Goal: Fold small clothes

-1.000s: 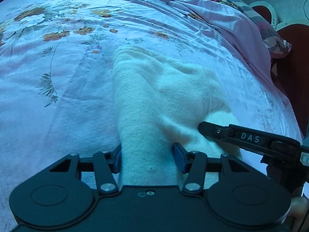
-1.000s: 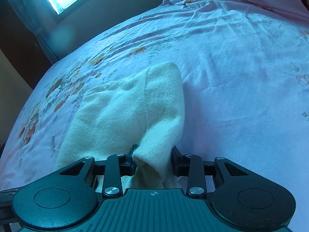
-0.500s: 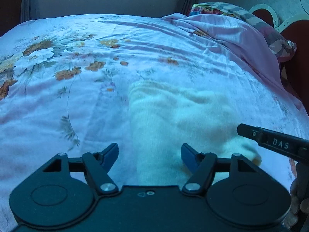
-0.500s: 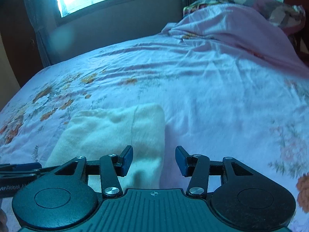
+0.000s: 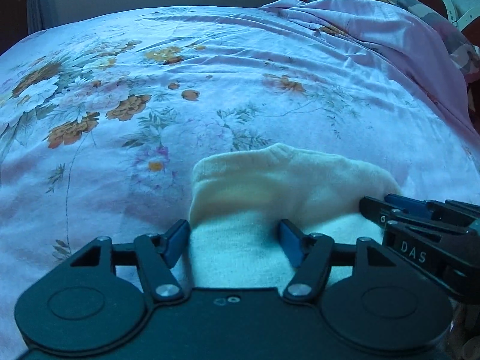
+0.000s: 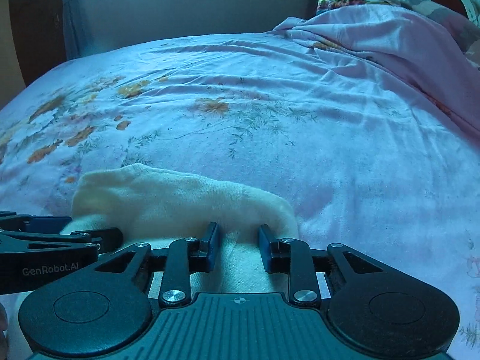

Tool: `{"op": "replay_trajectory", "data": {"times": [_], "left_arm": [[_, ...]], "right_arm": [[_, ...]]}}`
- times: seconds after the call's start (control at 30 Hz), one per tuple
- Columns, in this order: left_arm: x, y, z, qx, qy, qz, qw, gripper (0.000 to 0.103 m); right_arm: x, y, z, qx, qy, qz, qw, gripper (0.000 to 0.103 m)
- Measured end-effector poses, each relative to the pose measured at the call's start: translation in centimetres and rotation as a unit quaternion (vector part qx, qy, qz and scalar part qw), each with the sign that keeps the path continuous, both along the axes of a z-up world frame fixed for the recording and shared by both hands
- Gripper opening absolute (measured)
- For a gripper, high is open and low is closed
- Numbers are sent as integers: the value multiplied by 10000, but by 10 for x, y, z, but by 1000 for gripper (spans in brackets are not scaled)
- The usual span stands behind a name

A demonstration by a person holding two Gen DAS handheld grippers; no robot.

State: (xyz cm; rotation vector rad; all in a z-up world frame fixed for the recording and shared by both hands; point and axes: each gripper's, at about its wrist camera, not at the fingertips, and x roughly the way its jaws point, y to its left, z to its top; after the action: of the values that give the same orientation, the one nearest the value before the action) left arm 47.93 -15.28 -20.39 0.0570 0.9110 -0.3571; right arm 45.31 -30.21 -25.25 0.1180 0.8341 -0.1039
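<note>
A small cream knit garment [image 5: 285, 180] lies folded on the floral bedsheet, close in front of both grippers; it also shows in the right wrist view [image 6: 180, 198]. My left gripper [image 5: 235, 241] is open, its blue pads either side of the garment's near edge. My right gripper [image 6: 237, 247] is open with a narrower gap, and cloth lies between its pads. The right gripper's fingers [image 5: 420, 219] reach in from the right in the left wrist view. The left gripper [image 6: 60, 234] shows at the left in the right wrist view.
The pink floral bedsheet [image 5: 210, 90] spreads ahead and to both sides. A rumpled pink cover and patterned pillow [image 6: 390, 30] lie at the far right. A wall and window [image 6: 180, 0] stand beyond the bed.
Both grippers let go of the garment and opened. They have come back down low at its near edge, and the garment now lies shorter and doubled over.
</note>
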Motion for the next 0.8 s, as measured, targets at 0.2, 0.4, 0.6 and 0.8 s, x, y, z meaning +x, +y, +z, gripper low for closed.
{"op": "replay_trajectory", "data": {"times": [0.2,0.4,0.6,0.8], "left_arm": [[-8,-6,0,231,-149,-58,9996,65],[-15,-8,5,419,-34,-43,9991,65],[-49,8,28,155,-20,-27,9999,59],[-111,24,36,-40,-16,-319,9995,59]], "right_arm": [[-5,12,-5,-387,-45,74,9992,27],[-1,17,1,-487,211,105,9985,28],[-30,17,43,-217,69,38,9997,29],[-117,41,61,-110,-174,236,9995,29]]}}
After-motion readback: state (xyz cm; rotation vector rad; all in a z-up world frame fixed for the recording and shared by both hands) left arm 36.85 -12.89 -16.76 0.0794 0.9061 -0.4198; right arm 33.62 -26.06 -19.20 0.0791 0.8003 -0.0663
